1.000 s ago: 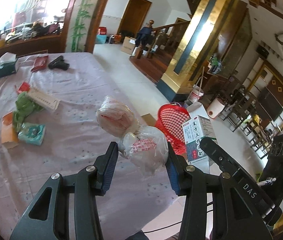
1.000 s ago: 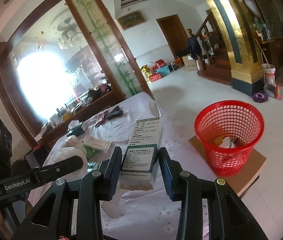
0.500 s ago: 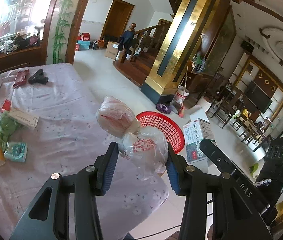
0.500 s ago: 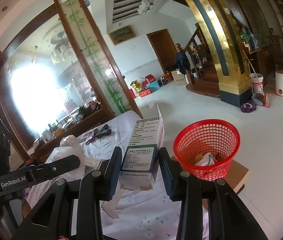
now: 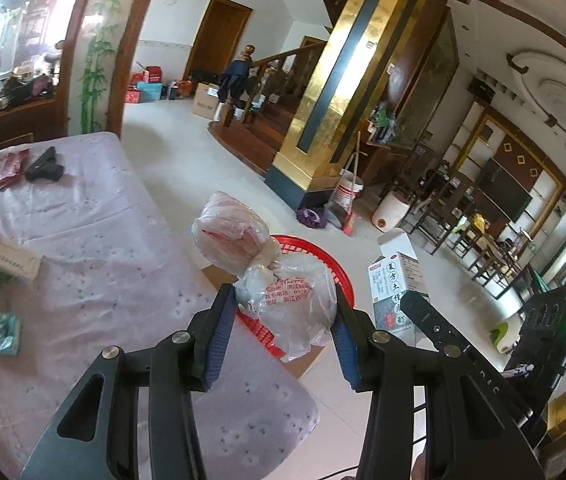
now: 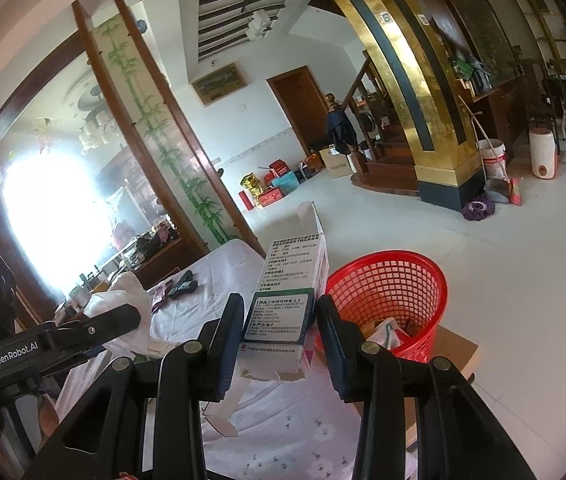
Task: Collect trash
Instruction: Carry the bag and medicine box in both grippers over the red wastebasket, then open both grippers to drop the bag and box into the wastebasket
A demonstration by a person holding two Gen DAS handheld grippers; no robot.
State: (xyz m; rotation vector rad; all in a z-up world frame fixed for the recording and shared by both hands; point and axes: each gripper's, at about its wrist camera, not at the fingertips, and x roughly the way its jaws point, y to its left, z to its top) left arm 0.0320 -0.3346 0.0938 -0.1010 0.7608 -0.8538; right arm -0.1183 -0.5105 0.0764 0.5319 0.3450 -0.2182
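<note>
The knotted plastic bag [image 5: 283,276] is clamped in the left gripper [image 5: 283,332], and the medicine box [image 6: 287,300] is pinched in the right gripper [image 6: 279,336]. Both loads have swung away from the table [image 5: 95,240] toward the red basket [image 6: 387,296] on the floor at its near right corner. A second ago the basket sat further right of each load; now the bag hangs over its rim and the box is just left of it. Dropping both looks close. More litter lies on the table's left side.

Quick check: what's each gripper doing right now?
Left gripper: shut on the knotted plastic bag.
Right gripper: shut on the medicine box.
</note>
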